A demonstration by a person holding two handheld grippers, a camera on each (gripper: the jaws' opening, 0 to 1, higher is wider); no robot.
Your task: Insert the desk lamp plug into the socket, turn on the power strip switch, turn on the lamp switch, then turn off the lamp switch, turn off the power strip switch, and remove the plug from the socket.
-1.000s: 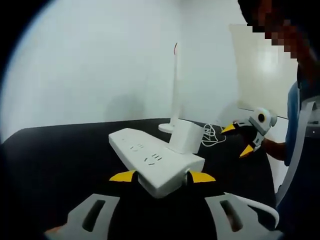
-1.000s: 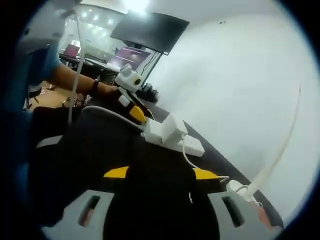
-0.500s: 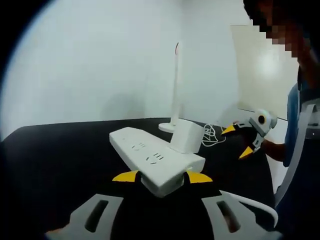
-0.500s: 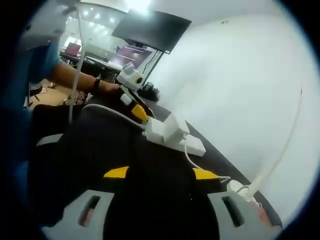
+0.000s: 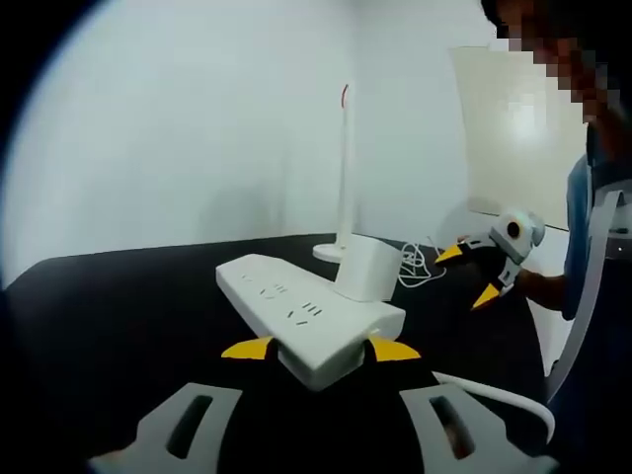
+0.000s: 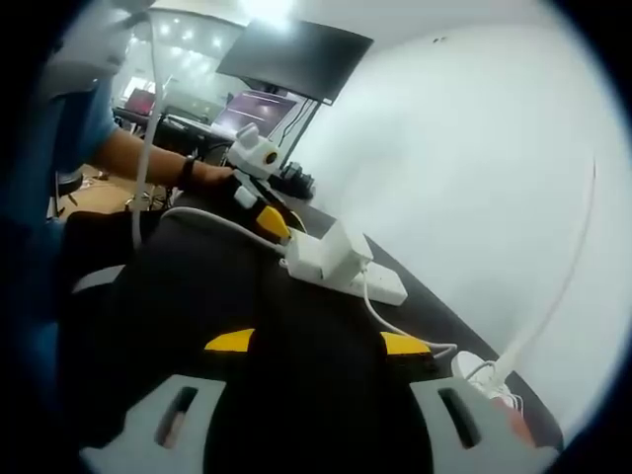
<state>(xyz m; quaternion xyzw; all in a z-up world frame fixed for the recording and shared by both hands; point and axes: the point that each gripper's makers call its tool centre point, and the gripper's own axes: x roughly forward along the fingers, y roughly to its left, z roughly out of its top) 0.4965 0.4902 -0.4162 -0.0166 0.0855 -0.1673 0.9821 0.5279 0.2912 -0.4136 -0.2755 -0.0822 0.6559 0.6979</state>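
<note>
A white power strip [image 5: 296,306] lies on the black table [image 5: 118,326] with the lamp's white plug block [image 5: 367,269] seated in it. My left gripper [image 5: 321,349] has its yellow-tipped jaws pressed against both sides of the strip's near end. The desk lamp [image 5: 345,168] stands behind on its round base, its coiled cable [image 5: 420,269] beside it. My right gripper [image 5: 467,276] hovers open to the right of the plug, touching nothing. In the right gripper view, my right gripper [image 6: 317,343] is open over bare table, with the strip [image 6: 341,265], the left gripper [image 6: 265,219] and the lamp base [image 6: 474,367] ahead.
White walls stand behind the table. The strip's own white cord [image 5: 494,395] trails off at the near right. A person's blue sleeve [image 5: 578,257] stands at the right edge. A dark monitor [image 6: 296,59] and office desks lie beyond the table.
The left jaws have drawn in slightly against the strip's end. The right gripper has hardly moved; both views have only shifted a little.
</note>
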